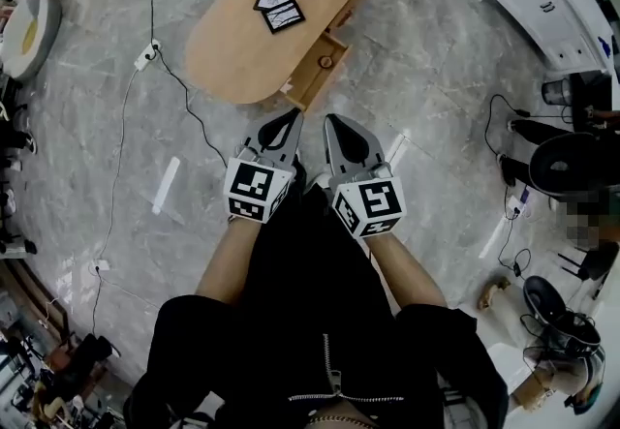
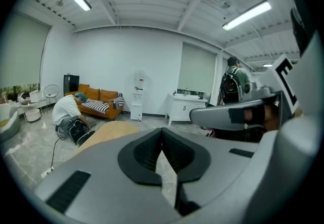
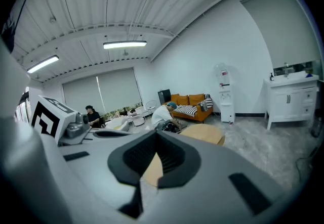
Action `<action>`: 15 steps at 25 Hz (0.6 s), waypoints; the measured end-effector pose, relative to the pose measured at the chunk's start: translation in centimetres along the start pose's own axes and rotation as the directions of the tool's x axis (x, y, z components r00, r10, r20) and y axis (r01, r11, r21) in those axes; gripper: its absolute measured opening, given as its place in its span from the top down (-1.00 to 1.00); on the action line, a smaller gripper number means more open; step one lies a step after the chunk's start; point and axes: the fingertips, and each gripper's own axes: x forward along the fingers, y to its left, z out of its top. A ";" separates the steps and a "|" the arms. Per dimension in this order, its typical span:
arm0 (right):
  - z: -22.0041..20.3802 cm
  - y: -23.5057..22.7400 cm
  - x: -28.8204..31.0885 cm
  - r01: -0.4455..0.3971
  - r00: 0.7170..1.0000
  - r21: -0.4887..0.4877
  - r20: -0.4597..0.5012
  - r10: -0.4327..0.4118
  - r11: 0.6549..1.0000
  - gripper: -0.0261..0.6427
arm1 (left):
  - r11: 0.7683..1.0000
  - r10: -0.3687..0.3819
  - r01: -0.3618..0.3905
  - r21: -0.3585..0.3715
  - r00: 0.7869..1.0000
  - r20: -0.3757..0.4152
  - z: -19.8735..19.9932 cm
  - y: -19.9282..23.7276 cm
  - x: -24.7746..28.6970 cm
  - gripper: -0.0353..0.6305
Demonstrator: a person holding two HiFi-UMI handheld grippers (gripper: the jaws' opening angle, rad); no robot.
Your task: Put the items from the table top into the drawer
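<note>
The oval pale-wood counter (image 1: pixel 242 40) and its wooden drawer (image 1: pixel 312 74) look smooth and matt. The grey marbled floor (image 1: pixel 426 69) is glossy. The left gripper (image 1: pixel 290 119) and right gripper (image 1: pixel 334 120) are matt grey plastic with black ribbed pads (image 2: pixel 142 160).

Open floor (image 1: pixel 387 98) lies along the near side of the wooden table (image 1: pixel 232 49), where its pulled-out drawer (image 1: pixel 310 78) juts out, and a black cable (image 1: pixel 184 93) trails past the table's left end.
</note>
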 end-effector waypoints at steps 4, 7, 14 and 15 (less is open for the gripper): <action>0.6 -1.6 2.6 -0.009 1.000 -0.007 -0.015 0.008 1.000 0.89 | 1.000 0.008 -0.008 -0.014 1.000 -0.004 0.4 2.2 2.8 0.85; 1.2 -3.1 5.7 -0.007 0.999 -0.015 -0.035 0.007 1.000 0.89 | 0.999 0.014 -0.014 -0.034 1.000 -0.001 0.8 4.6 5.2 0.85; 2.8 -6.5 14.4 0.018 0.997 -0.031 -0.080 -0.020 0.999 0.89 | 0.998 0.013 -0.016 -0.056 0.999 -0.050 0.6 12.2 11.8 0.85; 2.7 -7.0 15.6 0.024 0.996 -0.032 -0.089 -0.027 0.999 0.89 | 0.998 0.007 -0.011 -0.064 0.998 -0.057 0.3 13.3 12.7 0.85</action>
